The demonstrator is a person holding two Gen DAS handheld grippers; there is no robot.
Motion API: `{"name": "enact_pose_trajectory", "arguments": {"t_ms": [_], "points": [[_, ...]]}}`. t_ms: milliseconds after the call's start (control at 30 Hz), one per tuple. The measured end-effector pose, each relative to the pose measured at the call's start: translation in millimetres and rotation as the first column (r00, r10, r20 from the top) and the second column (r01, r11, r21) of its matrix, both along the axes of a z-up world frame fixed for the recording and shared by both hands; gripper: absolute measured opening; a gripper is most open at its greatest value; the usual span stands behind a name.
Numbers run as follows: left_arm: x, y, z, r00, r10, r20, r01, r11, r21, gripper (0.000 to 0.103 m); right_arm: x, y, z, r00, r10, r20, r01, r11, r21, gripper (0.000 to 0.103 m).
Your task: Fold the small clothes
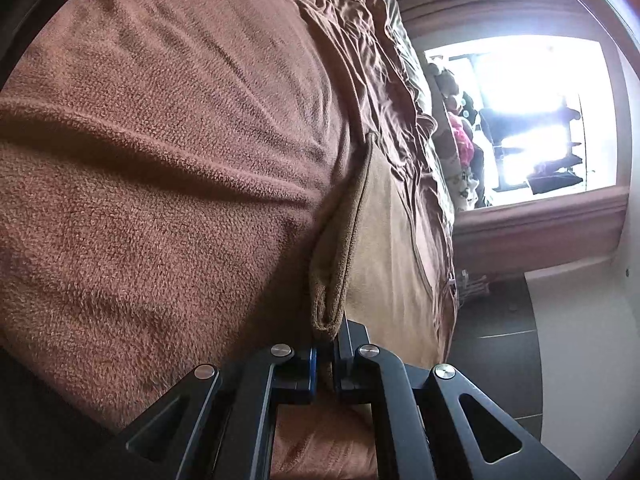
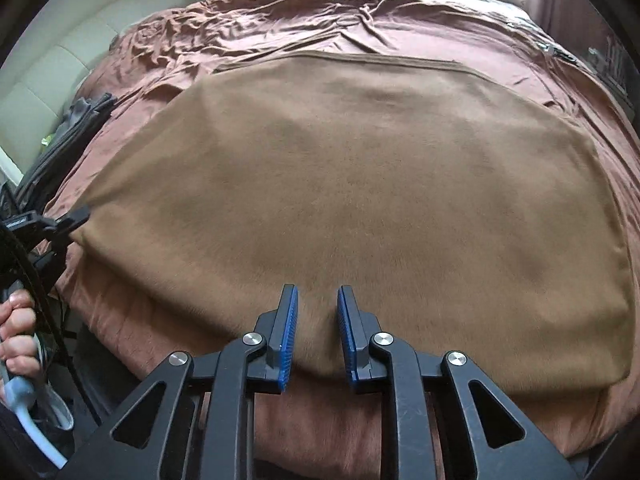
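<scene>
Brown cloth spread flat on your bed.
Your left gripper is clamped on its corner; your right gripper stands narrowly apart over the near edge, seemingly not gripping, jaws unclear against the fabric.

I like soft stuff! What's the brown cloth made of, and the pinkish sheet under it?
The brown cloth looks like fleece or short plush: matte, with a fine fuzzy nap and a stitched hem. The pinkish sheet looks like thin smooth woven fabric with a slight sheen and many sharp crinkles. Neither fibre can be told for sure.
</scene>
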State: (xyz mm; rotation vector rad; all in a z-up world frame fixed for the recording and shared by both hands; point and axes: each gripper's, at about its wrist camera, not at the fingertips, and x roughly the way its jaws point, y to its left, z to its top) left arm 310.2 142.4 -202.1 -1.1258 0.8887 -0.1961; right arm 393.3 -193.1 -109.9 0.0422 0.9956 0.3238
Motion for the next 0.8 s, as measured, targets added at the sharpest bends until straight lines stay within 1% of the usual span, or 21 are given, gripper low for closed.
{"name": "enact_pose_trajectory", "arguments": {"t_ms": [67,267,433,500,600,667,800], "points": [[-2,0,1,1.0,0.008,-0.004,-0.008,1.0,-0.003,0.005,11,2,-2,1.0,-0.002,-0.009,0.002,1.0,-0.003,0.015],[-9,0,-2,0.999,0.032,-0.023,-0.032,0.999,-0.015,0.005,47,6,-3,1.0,-0.002,-0.018,0.002,1.0,-0.005,0.015],[-15,-2,-5,0.998,0.051,-0.04,-0.052,0.999,-0.015,0.005,83,11,-6,1.0,-0.01,-0.024,0.01,1.0,-0.029,0.015],[-19,-1,-8,0.997,0.061,-0.052,-0.061,0.998,-0.016,0.005,97,12,-6,1.0,-0.015,-0.023,0.014,0.999,-0.04,0.012],[-26,0,-14,0.995,0.078,-0.066,-0.08,0.997,-0.022,0.005,117,15,-4,0.999,-0.029,-0.018,0.028,0.998,-0.056,0.011],[-27,0,-15,0.993,0.089,-0.072,-0.091,0.995,-0.031,0.005,132,16,-3,0.999,-0.046,-0.019,0.045,0.997,-0.063,0.009],[-30,-1,-14,0.992,0.099,-0.076,-0.101,0.994,-0.029,0.005,155,17,-5,0.997,-0.076,-0.027,0.074,0.995,-0.065,0.009]]}}
